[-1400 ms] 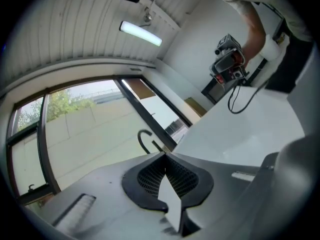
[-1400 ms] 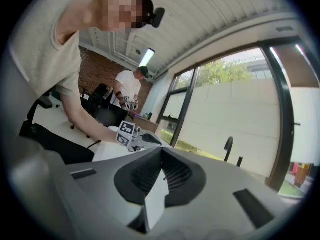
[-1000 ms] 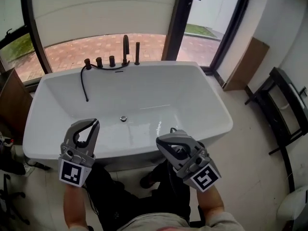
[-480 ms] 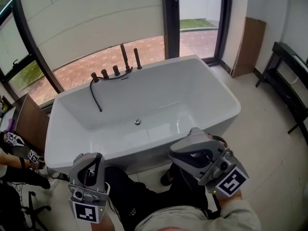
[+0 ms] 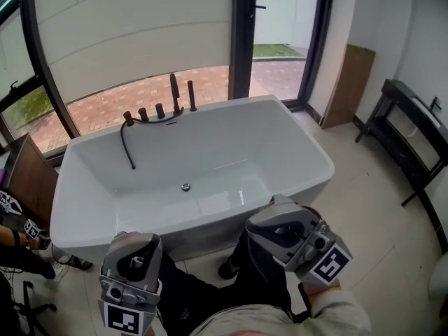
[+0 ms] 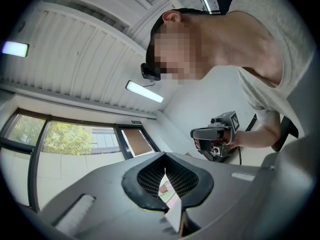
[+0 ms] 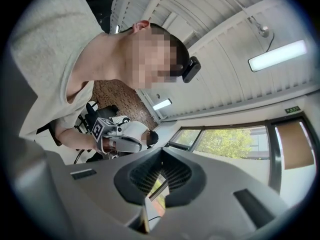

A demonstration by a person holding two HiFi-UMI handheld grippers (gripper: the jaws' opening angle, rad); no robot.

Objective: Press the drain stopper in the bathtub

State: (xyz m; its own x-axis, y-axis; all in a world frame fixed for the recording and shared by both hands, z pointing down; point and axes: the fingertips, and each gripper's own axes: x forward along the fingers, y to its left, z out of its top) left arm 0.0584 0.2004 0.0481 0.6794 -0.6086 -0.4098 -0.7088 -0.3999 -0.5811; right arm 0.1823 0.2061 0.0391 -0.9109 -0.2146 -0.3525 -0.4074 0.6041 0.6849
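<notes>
Pulled left gripper (image 5: 131, 268) and right gripper (image 5: 280, 231) back toward the lap, both clenched on nothing (aimed upward). Leaves drain stopper (image 5: 185, 186) in bathtub (image 5: 311, 156) well apart, unpressed.

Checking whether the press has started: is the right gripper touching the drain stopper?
Apart. Head view: the right gripper is outside the bathtub, above the person's lap, the tub's near wall between it and the drain stopper.
</notes>
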